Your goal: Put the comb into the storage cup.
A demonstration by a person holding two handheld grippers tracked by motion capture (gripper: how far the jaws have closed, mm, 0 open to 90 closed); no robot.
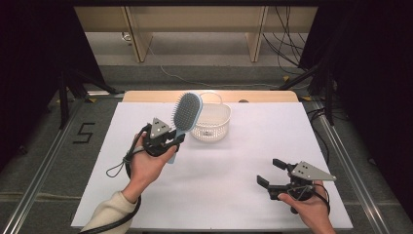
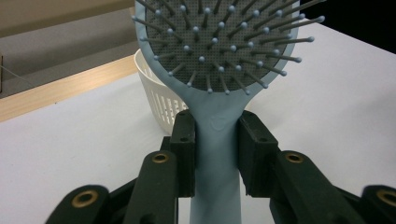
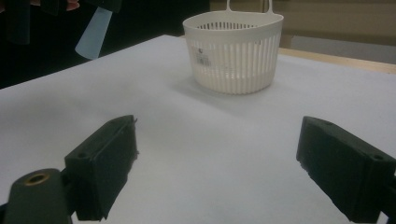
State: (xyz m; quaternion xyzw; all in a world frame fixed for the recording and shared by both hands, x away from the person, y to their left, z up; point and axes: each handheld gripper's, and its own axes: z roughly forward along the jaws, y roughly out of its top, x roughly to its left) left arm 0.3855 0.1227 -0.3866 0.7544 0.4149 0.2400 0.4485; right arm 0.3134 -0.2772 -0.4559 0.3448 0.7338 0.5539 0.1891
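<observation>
A pale blue hairbrush point(image 1: 185, 115) with a grey bristle pad is held up above the table, head uppermost, its bristles facing the person. My left gripper point(image 1: 171, 142) is shut on its handle point(image 2: 215, 140), both pads pressed against the sides. Just behind and to the right of the brush stands a white slatted basket point(image 1: 213, 123) with a loop handle point(image 3: 233, 46); its inside looks empty. Near the table's front right my right gripper point(image 1: 272, 172) stands open, nothing between its jaws, pointing toward the basket. The tip of the brush handle point(image 3: 93, 32) shows at the top left of the right gripper view.
A white sheet point(image 1: 234, 165) covers the table, with a wooden strip point(image 1: 263, 96) along the far edge. Dark stands and cables point(image 1: 292, 44) are on the floor beyond and at both sides. A "5" mark point(image 1: 84, 132) is on the floor at left.
</observation>
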